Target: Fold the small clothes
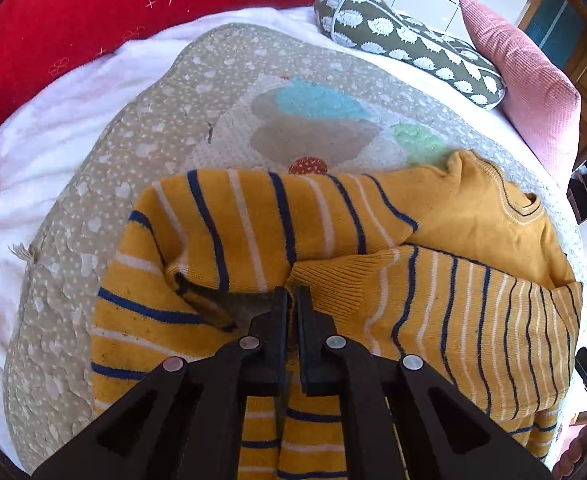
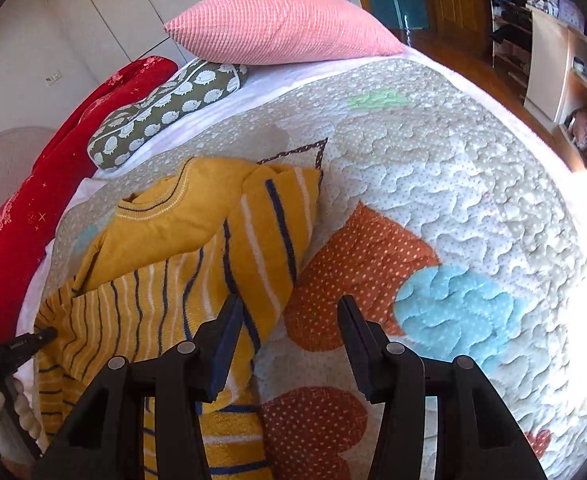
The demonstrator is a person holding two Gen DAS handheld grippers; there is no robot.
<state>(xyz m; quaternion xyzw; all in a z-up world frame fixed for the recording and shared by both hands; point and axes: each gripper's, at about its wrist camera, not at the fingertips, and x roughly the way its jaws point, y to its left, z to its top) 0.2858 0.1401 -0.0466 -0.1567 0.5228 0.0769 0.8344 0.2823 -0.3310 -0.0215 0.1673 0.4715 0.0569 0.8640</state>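
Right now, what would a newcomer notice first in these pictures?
The mustard-yellow knitted sweater with navy and white stripes lies half folded on the beige quilted bed cover. The left gripper pinches its fabric; the right gripper is open beside it. A pink ribbed cushion sits behind.

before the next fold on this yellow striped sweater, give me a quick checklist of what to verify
1. Left gripper has cloth: ok, jaws are closed on the sweater at a ribbed edge.
2. Right gripper free: ok, jaws are open above the quilt, holding nothing.
3. Both sleeves folded in: ok, both striped sleeves lie across the body below the collar.
4. Space to fold onto: ok, the quilt beyond the sweater is bare up to the hedgehog pillow.
5. Hem lying flat: cannot tell, the grippers hide the near end.
6. Cloth smooth: not ok, it bunches by the left gripper.
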